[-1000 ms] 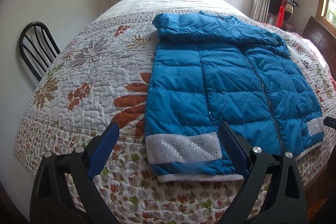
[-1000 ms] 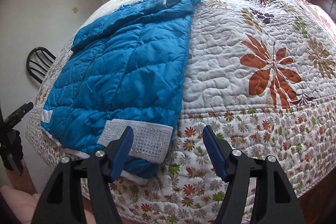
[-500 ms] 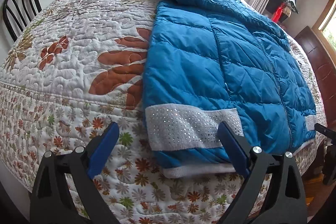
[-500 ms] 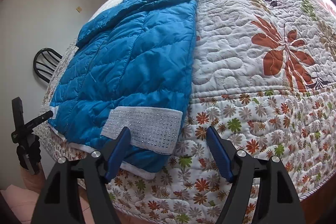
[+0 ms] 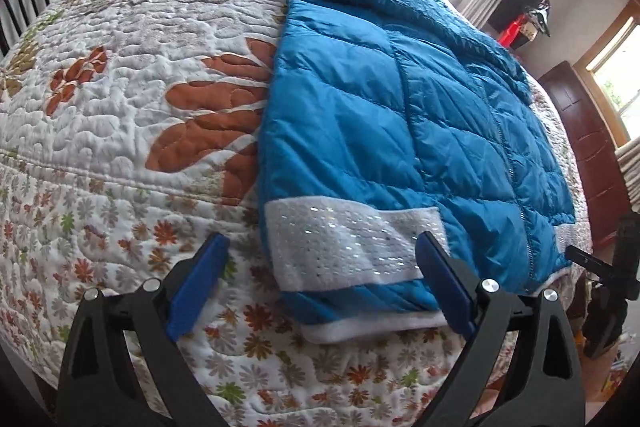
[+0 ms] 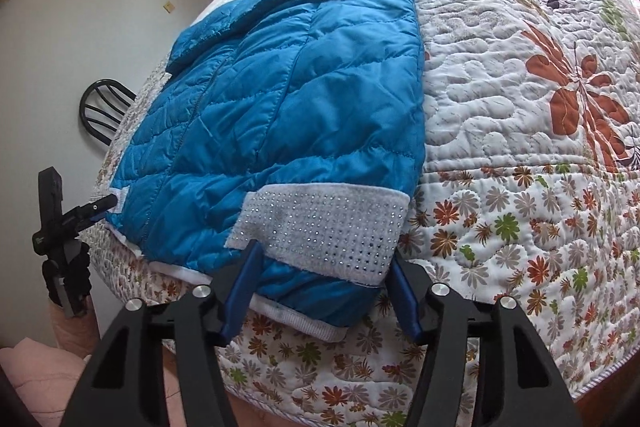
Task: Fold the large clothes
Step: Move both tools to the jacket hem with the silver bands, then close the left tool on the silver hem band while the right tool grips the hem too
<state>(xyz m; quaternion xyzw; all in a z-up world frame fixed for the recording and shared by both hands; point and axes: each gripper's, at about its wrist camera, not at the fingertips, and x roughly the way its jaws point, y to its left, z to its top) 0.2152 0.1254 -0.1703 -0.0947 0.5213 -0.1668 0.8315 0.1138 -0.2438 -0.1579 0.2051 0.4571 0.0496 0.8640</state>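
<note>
A blue quilted jacket (image 5: 380, 115) lies flat on the floral quilt (image 5: 120, 107), its hem with white sequined bands at the bed's near edge. My left gripper (image 5: 322, 267) is open just above one hem corner, whose white band (image 5: 344, 243) lies between the blue pads without touching them. In the right wrist view the same jacket (image 6: 280, 99) shows its other corner. My right gripper (image 6: 324, 291) straddles that corner's white band (image 6: 320, 231). Its jaws are closing, the pads at the band's two edges but not clamped on it.
A black metal chair (image 6: 100, 107) stands past the bed's far side by the wall. Dark wooden furniture (image 5: 592, 155) and a window are beyond the jacket in the left wrist view. The quilt drops over the bed's edge (image 6: 520, 307) just below both grippers.
Both grippers came down and in toward the jacket's hem. The right jaws narrowed around the corner with the white band. The left jaws stayed wide.
</note>
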